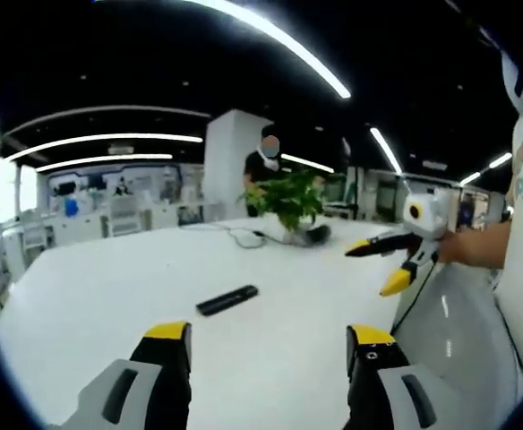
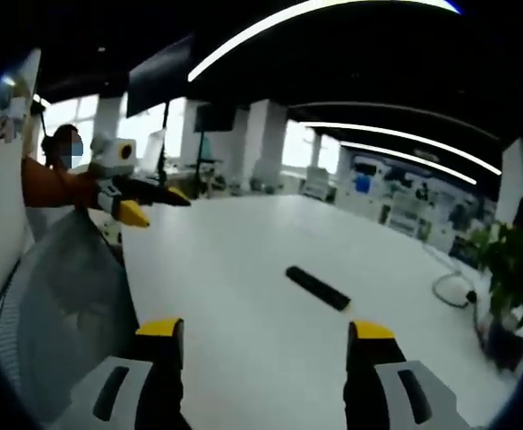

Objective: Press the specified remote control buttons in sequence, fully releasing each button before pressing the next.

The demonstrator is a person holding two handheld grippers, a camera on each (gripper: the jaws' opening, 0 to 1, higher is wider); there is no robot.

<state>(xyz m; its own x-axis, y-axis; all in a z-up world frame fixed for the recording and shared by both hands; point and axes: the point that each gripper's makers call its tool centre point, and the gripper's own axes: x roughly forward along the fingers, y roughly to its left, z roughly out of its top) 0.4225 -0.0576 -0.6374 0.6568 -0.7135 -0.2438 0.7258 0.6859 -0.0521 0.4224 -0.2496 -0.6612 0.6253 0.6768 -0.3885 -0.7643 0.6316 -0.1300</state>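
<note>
A slim black remote control point(image 1: 227, 299) lies flat on the white table point(image 1: 109, 287), a little ahead of my left gripper point(image 1: 269, 336), whose yellow-tipped jaws stand wide open with nothing between them. My right gripper point(image 1: 376, 267) comes in from the right, held above the table edge, also open. In the right gripper view the same remote point(image 2: 317, 288) lies ahead and slightly right of my right gripper point(image 2: 266, 330), open and apart from it. The left gripper point(image 2: 158, 208) hovers at the left over the table point(image 2: 244, 269), held by a hand.
A potted green plant point(image 1: 290, 202) and a cable point(image 1: 244, 235) sit at the table's far side; plant point(image 2: 512, 269) and cable point(image 2: 450, 287) are at the right. A grey mesh chair back point(image 2: 64, 287) stands by the near edge. A person point(image 1: 261, 166) stands behind the plant.
</note>
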